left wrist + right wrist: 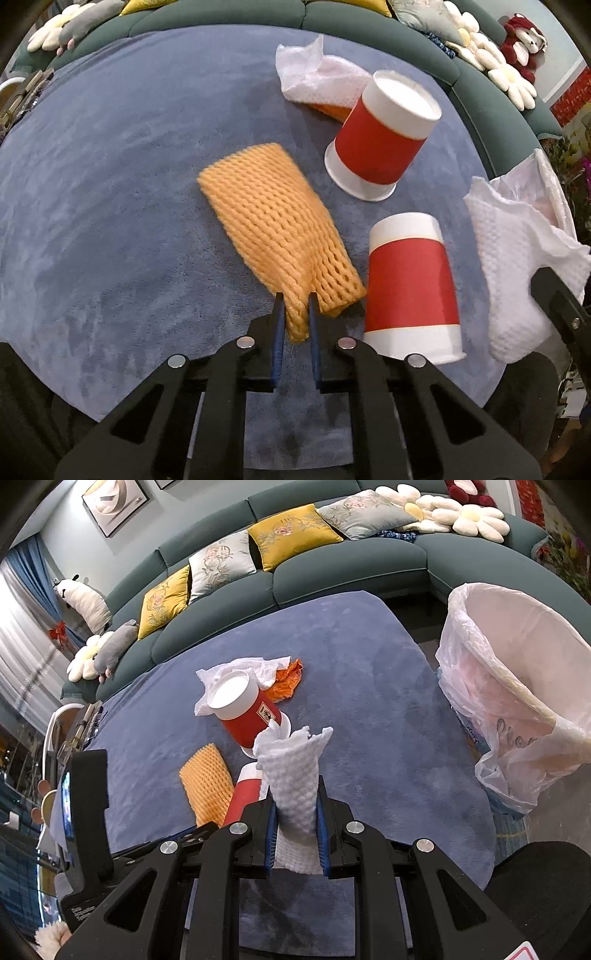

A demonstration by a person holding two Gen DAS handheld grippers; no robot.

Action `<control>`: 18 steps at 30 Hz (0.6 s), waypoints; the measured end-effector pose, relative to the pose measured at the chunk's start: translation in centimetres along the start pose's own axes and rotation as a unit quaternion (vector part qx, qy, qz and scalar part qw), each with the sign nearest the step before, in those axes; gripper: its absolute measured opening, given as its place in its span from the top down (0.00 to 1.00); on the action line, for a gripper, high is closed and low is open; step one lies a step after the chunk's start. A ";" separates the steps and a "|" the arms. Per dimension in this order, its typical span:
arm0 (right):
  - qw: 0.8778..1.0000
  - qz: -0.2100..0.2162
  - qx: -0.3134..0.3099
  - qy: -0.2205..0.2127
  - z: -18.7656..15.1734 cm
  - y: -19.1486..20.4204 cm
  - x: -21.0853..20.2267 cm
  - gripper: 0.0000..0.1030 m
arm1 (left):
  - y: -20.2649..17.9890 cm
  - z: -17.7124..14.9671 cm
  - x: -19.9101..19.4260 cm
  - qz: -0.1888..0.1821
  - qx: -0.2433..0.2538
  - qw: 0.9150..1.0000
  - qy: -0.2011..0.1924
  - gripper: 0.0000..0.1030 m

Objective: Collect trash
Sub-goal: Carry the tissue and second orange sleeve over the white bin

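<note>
Left wrist view: my left tool [295, 301] is pinched together on the near corner of the orange foam net sleeve [269, 218], whose far end lies on the blue table [110, 184]. Just right of the sleeve, 2 red-and-white paper cups sit rim-down: the near cup [412, 284] beside my tool, the far cup [384, 136] tilted beyond it. Behind the far cup lies a crumpled white tissue [314, 74] covering an orange scrap. In the right wrist view, my right tool [295, 801] is clamped on a white paper towel [295, 775], which stands up between the 2 blue pads; its upper end fans out loose. The same towel shows at the right edge of the left wrist view. The bin [517, 686], lined with a thin white plastic bag, stands off the table's right edge, well apart from my right tool, its mouth tilted toward the camera. A dark green sofa [332, 568] with yellow and grey cushions curves behind the table.
</note>
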State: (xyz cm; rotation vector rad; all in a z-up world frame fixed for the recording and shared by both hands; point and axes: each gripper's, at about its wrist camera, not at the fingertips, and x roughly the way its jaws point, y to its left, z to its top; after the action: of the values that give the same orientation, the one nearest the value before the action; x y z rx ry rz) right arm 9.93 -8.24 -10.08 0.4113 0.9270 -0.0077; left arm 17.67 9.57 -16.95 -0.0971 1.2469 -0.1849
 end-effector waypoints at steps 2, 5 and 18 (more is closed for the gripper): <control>1.000 0.001 -0.001 -0.004 0.1 0.0 -0.3 0.84 | 0.0 0.1 -0.8 -0.001 0.000 1.000 -0.010 0.90; 1.000 0.001 -0.003 -0.015 0.4 0.1 -1.0 0.84 | 0.3 0.0 -2.8 -0.006 -0.001 1.000 -0.031 0.90; 0.998 0.003 0.000 -0.068 2.1 -1.3 -5.8 0.84 | -4.7 1.7 -9.0 -0.045 0.037 0.994 -0.093 0.90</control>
State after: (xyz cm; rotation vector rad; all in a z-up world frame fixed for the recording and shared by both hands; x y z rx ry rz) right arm 7.80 -11.15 -4.91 0.4087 0.7913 -0.0301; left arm 16.08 6.61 -7.20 -0.1035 1.0486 -0.2935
